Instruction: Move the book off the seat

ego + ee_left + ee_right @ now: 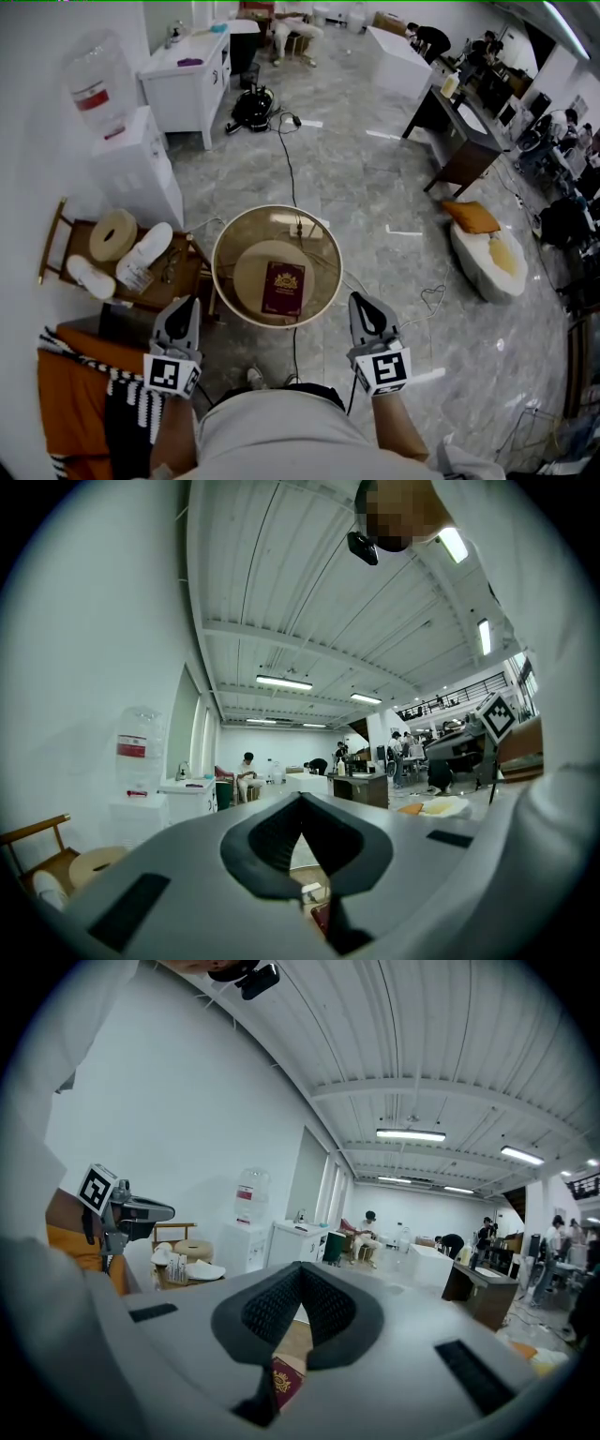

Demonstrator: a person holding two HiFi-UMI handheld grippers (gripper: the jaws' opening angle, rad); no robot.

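A maroon book (282, 288) with a gold crest lies flat on the tan seat of a round chair (225, 246) with a tall curved rim, in the middle of the head view. My left gripper (187, 302) hangs just outside the rim's left side, shut and empty. At the rim's right side, clear of the book, is my right gripper (360, 300), also shut with nothing in it. In the left gripper view the shut gripper (300, 797) shows a sliver of the book (322, 918) below its jaws. The right gripper view has the shut gripper (302, 1267) above the book (286, 1382).
A wooden side table (183, 272) with a tape roll (113, 234) and white slippers (145, 253) stands left of the chair. A water dispenser (131, 159) is behind it. An orange cloth (66, 384) lies at the bottom left. A cable (289, 169) crosses the floor. A white cushion (487, 258) lies to the right.
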